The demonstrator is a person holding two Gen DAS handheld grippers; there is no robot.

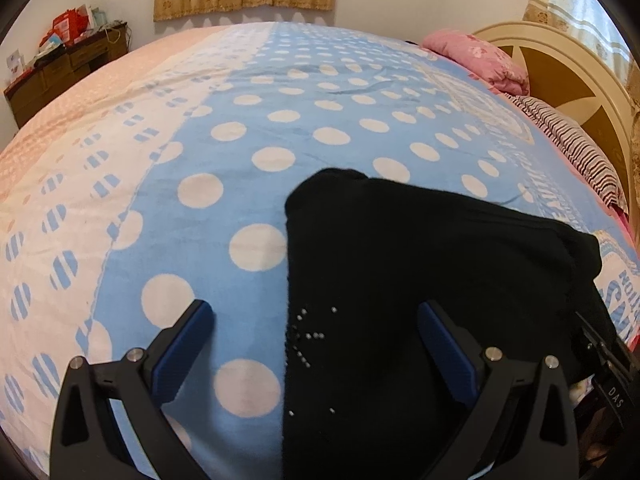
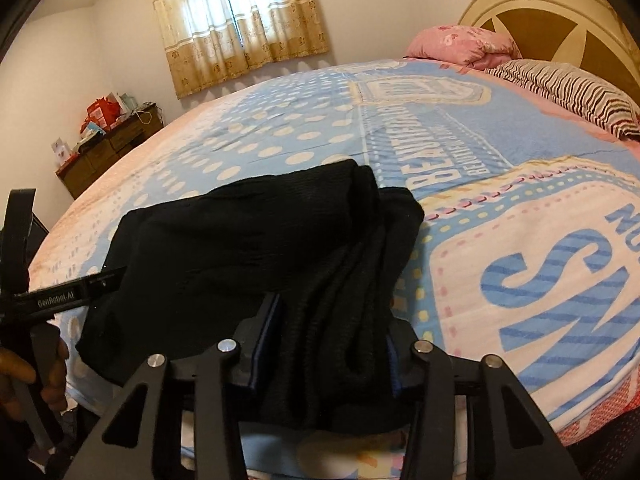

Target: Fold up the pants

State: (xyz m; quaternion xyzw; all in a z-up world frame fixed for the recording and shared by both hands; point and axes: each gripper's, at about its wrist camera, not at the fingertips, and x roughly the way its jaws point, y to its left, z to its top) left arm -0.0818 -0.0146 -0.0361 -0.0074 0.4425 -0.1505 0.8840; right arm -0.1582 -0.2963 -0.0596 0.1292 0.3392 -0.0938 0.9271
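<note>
1. Closest to the left camera is the left gripper. Its 2 blue fingers are spread far apart. It holds nothing. One finger hangs over the blanket and the other over the black cloth.
2. Closest to the right camera is the right gripper. A bunched-up part of the pants sits between its 2 fingers. They look like they are squeezing it, but the cloth hides 1 finger, so I am not fully sure.
3. I think the right gripper grabs this near edge so it can lift or pull it for the next fold.
4. At the far left of the right camera, a hand holds the other tool. That is why the left gripper stays close: it can help smooth or pin the cloth.
5. The pants are black and lie on the near side of the bed. They are already folded into a short, thick pile. Tiny shiny studs show on them.
6. Under them is a blue blanket with white dots and big letters. It is flat and soft, a good place to fold.
7. Farther back are a striped pillow, a pink pillow and the headboard.
8. Farthest away are a brown dresser with stuff on top and curtains on the window.
</note>
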